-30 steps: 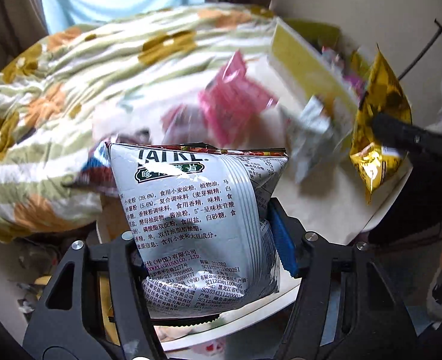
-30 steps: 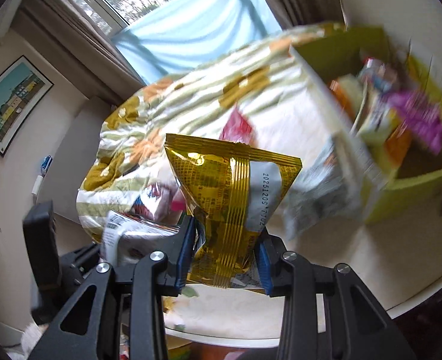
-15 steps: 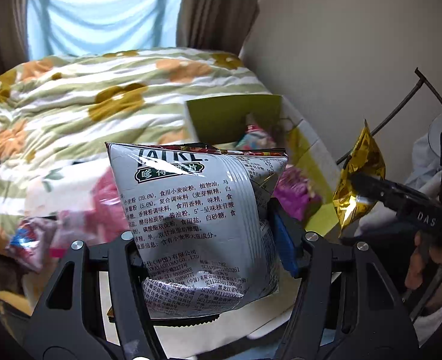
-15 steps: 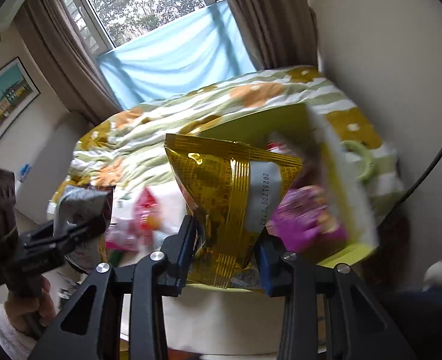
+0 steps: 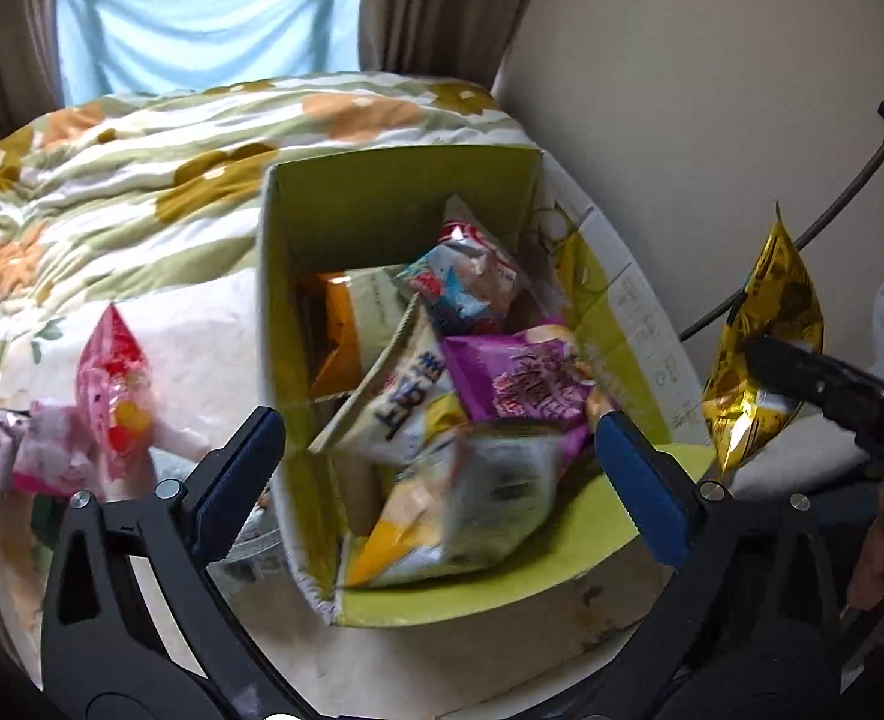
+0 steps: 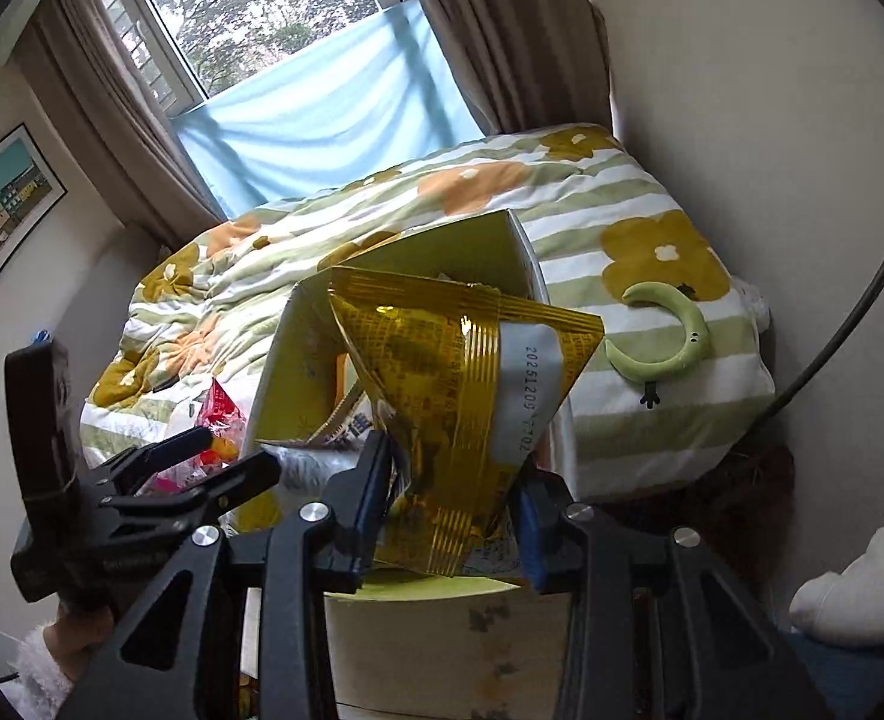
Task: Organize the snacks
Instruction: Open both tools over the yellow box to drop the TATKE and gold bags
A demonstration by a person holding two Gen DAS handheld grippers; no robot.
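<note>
A yellow-green cardboard box stands open on the table and holds several snack packs. My left gripper is open over the box's near end. The silver-white snack bag lies blurred in the box just below its jaws. My right gripper is shut on a gold snack bag and holds it above the box. The gold bag also shows in the left wrist view, to the right of the box.
Pink and red snack packs lie on the table left of the box. A flowered quilt covers the bed behind. A wall stands close on the right. A green crescent toy lies on the quilt.
My left gripper has opened and let go of the silver-white bag, which has dropped into the box. Both grippers have swung over the box. The right one still holds the gold bag.
</note>
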